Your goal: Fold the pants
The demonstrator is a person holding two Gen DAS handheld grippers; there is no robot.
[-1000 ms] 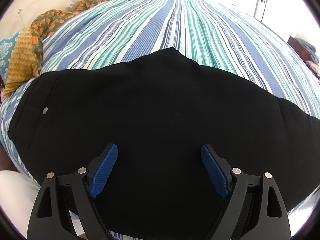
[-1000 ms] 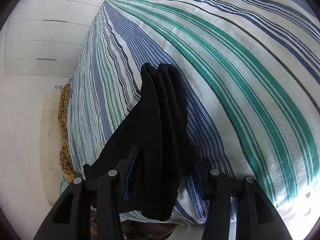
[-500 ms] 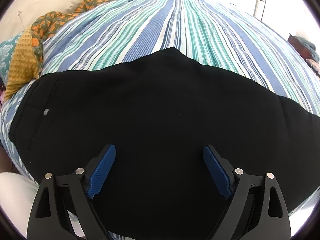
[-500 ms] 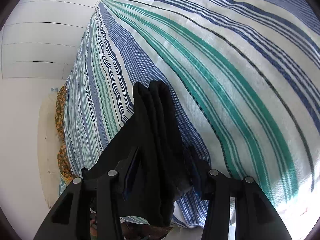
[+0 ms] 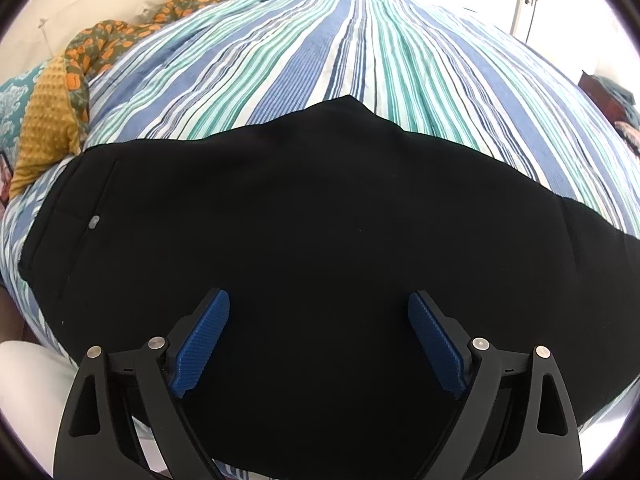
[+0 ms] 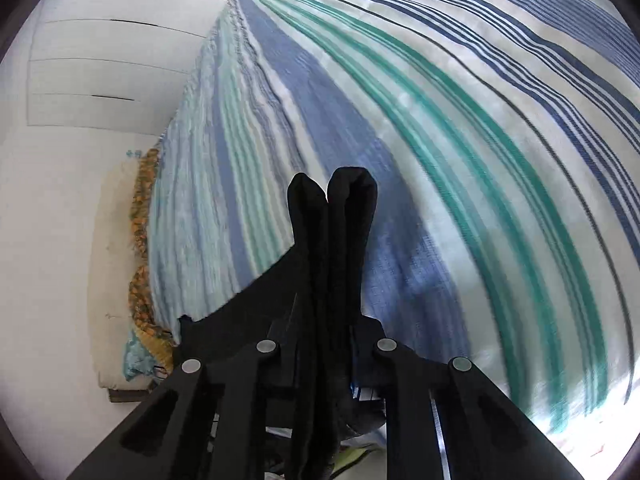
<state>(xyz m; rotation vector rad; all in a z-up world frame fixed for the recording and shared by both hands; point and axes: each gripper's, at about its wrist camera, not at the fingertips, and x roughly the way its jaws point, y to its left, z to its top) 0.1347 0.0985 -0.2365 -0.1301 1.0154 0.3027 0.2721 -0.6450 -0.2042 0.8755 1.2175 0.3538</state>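
Your right claw (image 6: 326, 336) has just been closing and now pinches the bunched leg ends of the soft, limp black pants (image 5: 320, 240), which lie across the striped bed (image 5: 360, 48) at the frame's centre, while your left claw (image 5: 319, 340) hangs wide open and empty above them.

We see the pants (image 5: 320, 220) lying on the bed (image 5: 360, 52), filling the near half. A blanket (image 5: 80, 64) sits at ten o'clock beyond them, with a pillow (image 5: 16, 96) beside it at nine.
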